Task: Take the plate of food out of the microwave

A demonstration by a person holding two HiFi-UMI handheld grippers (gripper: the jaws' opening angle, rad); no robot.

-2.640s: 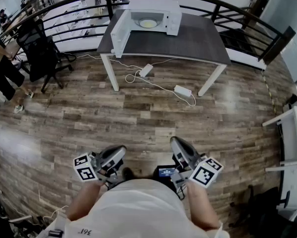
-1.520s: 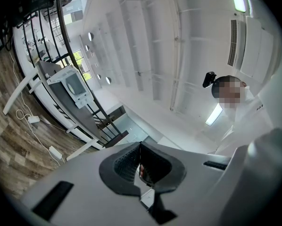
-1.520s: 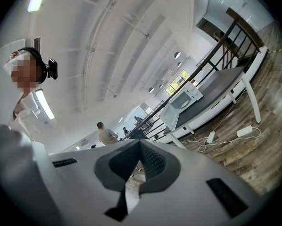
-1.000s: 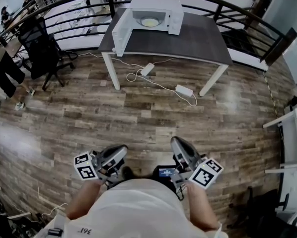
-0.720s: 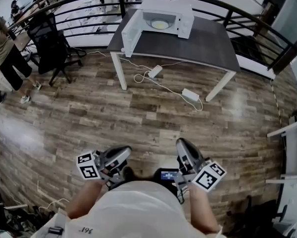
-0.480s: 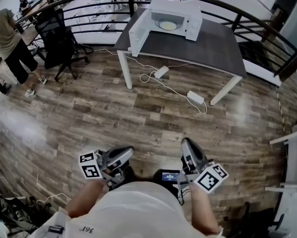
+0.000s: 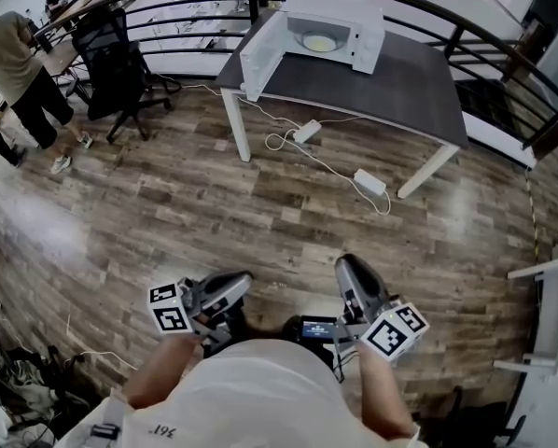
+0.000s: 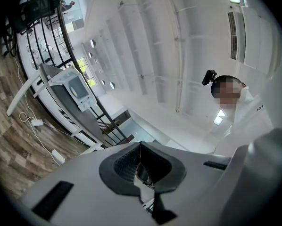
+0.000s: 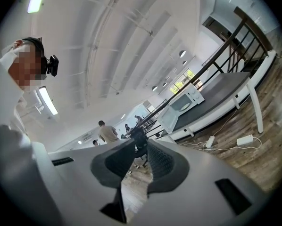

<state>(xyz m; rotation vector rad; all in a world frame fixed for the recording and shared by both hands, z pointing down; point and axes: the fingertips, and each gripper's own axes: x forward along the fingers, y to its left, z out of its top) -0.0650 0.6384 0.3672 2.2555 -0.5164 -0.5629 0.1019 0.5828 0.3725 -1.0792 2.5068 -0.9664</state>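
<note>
A white microwave [image 7: 330, 28] stands at the far side of a dark grey table [image 7: 391, 82], well ahead of me across the wooden floor. Its door [image 7: 260, 56] hangs open to the left. Inside lies a plate of yellowish food [image 7: 319, 41]. My left gripper [image 7: 221, 292] and right gripper [image 7: 352, 280] are held low against my body, far from the table. The left gripper [image 8: 140, 145] has its tips touching and holds nothing. The right gripper [image 9: 141, 142] shows a narrow gap and is empty. The microwave [image 9: 184, 100] also shows small in the right gripper view.
A black office chair [image 7: 111, 59] and a standing person [image 7: 18, 68] are at the left. A dark curved railing [image 7: 503, 35] runs behind the table. Cables and a power brick [image 7: 368, 182] lie on the floor under it. A white table [image 7: 551, 315] is at the right edge.
The table and microwave have come somewhat nearer and shifted right in the head view. The person at the left has come further into view. Both grippers keep their places.
</note>
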